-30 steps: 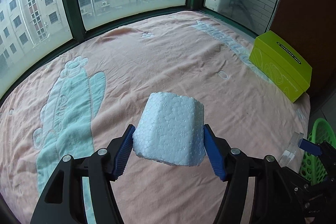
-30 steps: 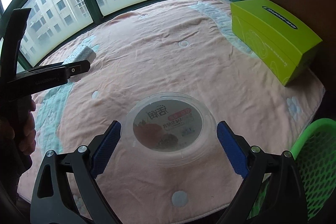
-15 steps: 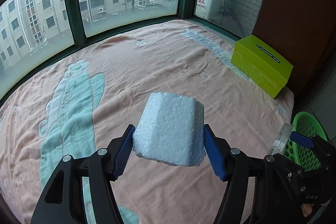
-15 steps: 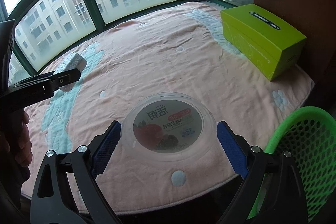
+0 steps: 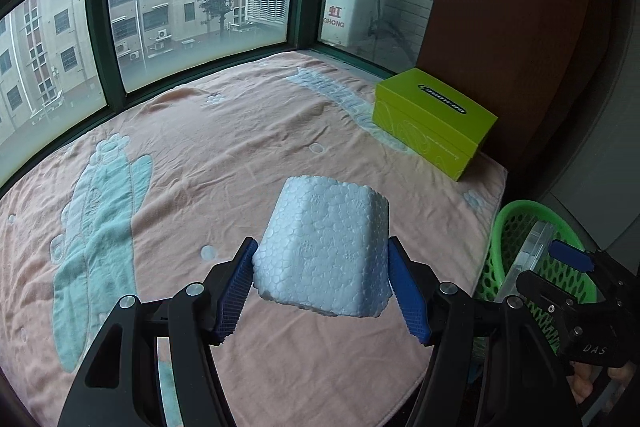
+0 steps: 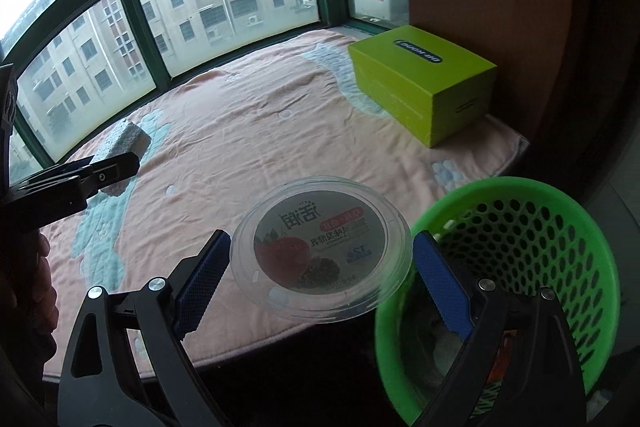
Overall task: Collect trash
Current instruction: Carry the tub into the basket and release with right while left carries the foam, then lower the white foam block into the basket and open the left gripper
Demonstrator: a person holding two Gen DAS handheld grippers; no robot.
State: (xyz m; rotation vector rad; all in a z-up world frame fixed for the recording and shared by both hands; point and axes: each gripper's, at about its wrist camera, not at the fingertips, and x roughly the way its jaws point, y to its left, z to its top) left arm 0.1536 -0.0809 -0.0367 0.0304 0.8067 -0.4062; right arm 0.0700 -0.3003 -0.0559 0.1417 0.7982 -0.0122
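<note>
At the far left, dark green-framed windows (image 5: pixel 100 39) curve round the back of a pink towelling blanket with pale blue cartoon figures (image 5: pixel 224 147), which covers the whole platform.

Over the near middle of that blanket the left gripper (image 5: pixel 322 285) is clamped on a white block of expanded foam (image 5: pixel 326 247). Both blue ribbed pads (image 5: pixel 236 287) press against the block's sides, and it is lifted clear of the cloth. In the right wrist view the same block appears at the far left, above the black finger of the left gripper.

To the right, the right gripper (image 6: pixel 322 277) is clamped on a round clear plastic lid with a red fruit label (image 6: pixel 320 251), one blue pad at each edge. The lid is held nearly flat in the air, over the near edge of the blanket and just beside the rim of a green perforated plastic basket (image 6: pixel 532 239) that stands on the floor at the near right.

At the far right, a lime-green cardboard box with a black oval logo (image 5: pixel 432 123) sits on the blanket against a brown wooden panel (image 5: pixel 504 27).
</note>
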